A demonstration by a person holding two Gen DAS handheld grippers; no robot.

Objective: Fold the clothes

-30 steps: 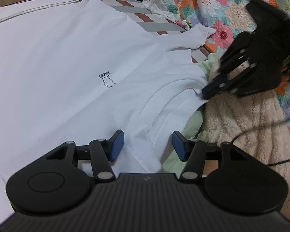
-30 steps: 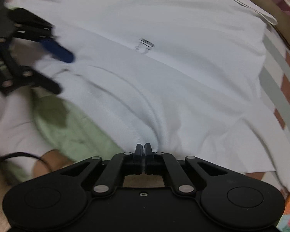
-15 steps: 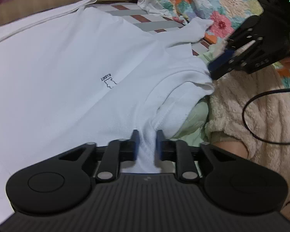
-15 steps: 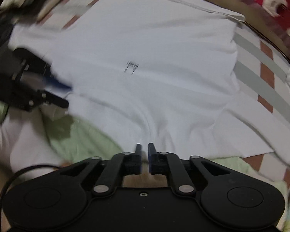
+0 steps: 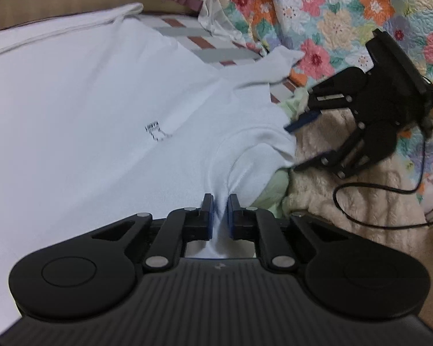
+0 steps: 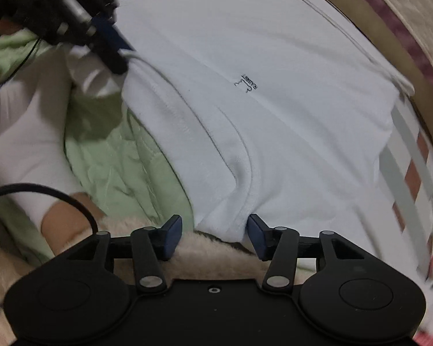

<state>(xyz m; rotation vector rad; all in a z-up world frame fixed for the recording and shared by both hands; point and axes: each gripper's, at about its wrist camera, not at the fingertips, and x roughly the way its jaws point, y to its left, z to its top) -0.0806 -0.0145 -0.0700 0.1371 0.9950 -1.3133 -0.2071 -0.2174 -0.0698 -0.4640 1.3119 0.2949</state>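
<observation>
A white T-shirt (image 5: 86, 121) with a small dark chest logo (image 5: 156, 131) lies spread on the bed; it also shows in the right wrist view (image 6: 274, 57). My left gripper (image 5: 220, 210) is shut on the shirt's neckline fabric at the near shoulder. My right gripper (image 6: 215, 230) is open, its blue pads on either side of the collar edge at the other shoulder. From the left wrist view the right gripper (image 5: 294, 144) shows open at the collar. From the right wrist view the left gripper (image 6: 112, 46) pinches the shirt at the upper left.
A light green cloth (image 6: 124, 167) and a cream fleece blanket (image 5: 360, 201) lie under the collar. A floral quilt (image 5: 332, 5) lies to the right. A striped sheet (image 6: 410, 173) shows beside the shirt. A black cable (image 5: 375, 201) trails over the fleece.
My left gripper closed on the shirt's neckline. My right gripper opened from shut and now straddles the collar edge.
</observation>
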